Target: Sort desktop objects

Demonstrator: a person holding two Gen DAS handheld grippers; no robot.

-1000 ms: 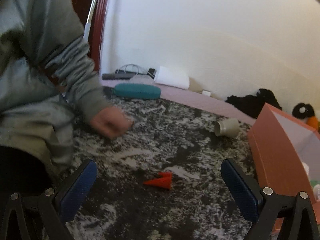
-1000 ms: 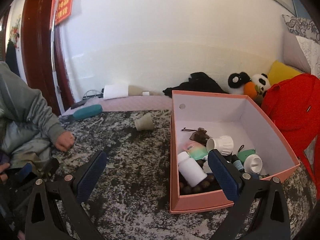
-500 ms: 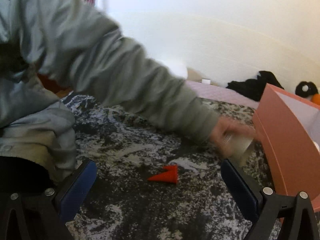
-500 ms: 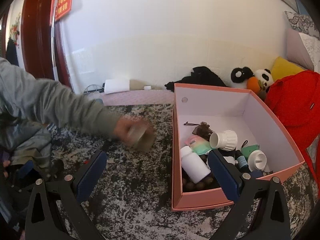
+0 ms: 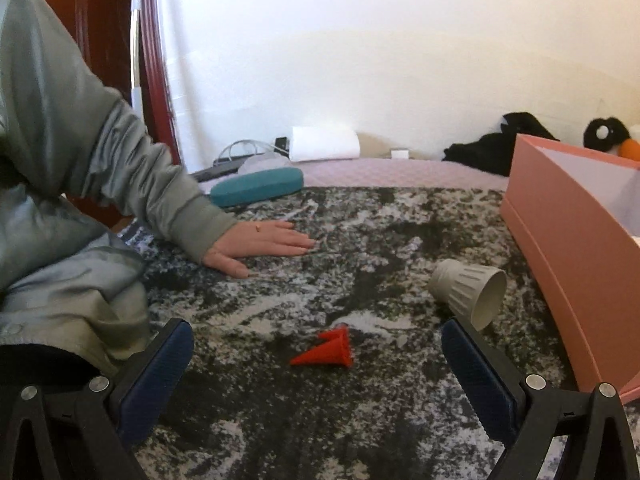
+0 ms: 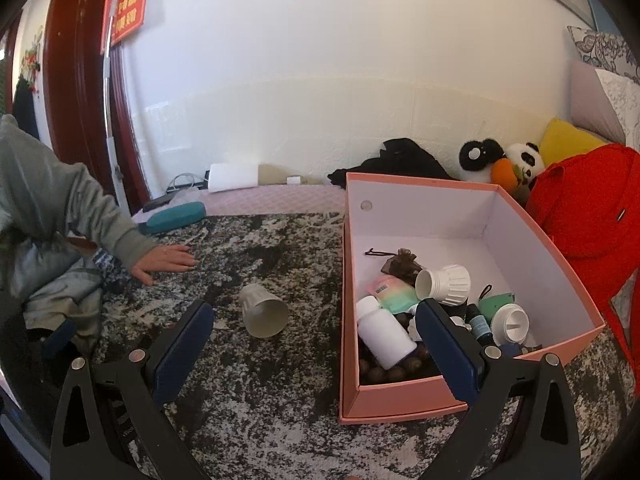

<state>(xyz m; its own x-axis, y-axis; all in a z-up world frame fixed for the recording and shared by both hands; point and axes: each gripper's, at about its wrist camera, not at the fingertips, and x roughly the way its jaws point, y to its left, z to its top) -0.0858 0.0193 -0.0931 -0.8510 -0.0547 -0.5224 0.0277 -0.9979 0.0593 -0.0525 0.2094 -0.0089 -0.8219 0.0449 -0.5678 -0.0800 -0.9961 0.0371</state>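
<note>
Cup (image 5: 468, 292) and red cone (image 5: 326, 350) are the loose pieces on the speckled mat (image 5: 360, 232) ahead of you. Your left gripper (image 5: 316, 376) hangs low over the mat with its jaws spread wide and nothing between them; the cone lies on its side just ahead, roughly centred between the two blue pads. The grey ribbed cup lies tipped over, mouth toward you, just beyond the right-hand pad and close to the wall of the pink box (image 5: 560, 240), though not touching it.

Your right gripper (image 6: 312, 344) is also wide open and empty. From that side the cup (image 6: 262, 310) sits just ahead between the fingers, nearer the left one, while the right finger overlaps the near part of the box (image 6: 400, 400). Inside the box are white bottles (image 6: 384, 338), a white cap (image 6: 444, 284), a pastel packet (image 6: 394, 294), a small dark pouch (image 6: 402, 262) and some brown beads.

A person's hand (image 5: 264, 244) rests flat on the mat, well left of the cup, the grey sleeve (image 5: 120, 168) reaching in from the left. A teal case (image 5: 256, 186) lies at the mat's far edge beyond that hand.
</note>
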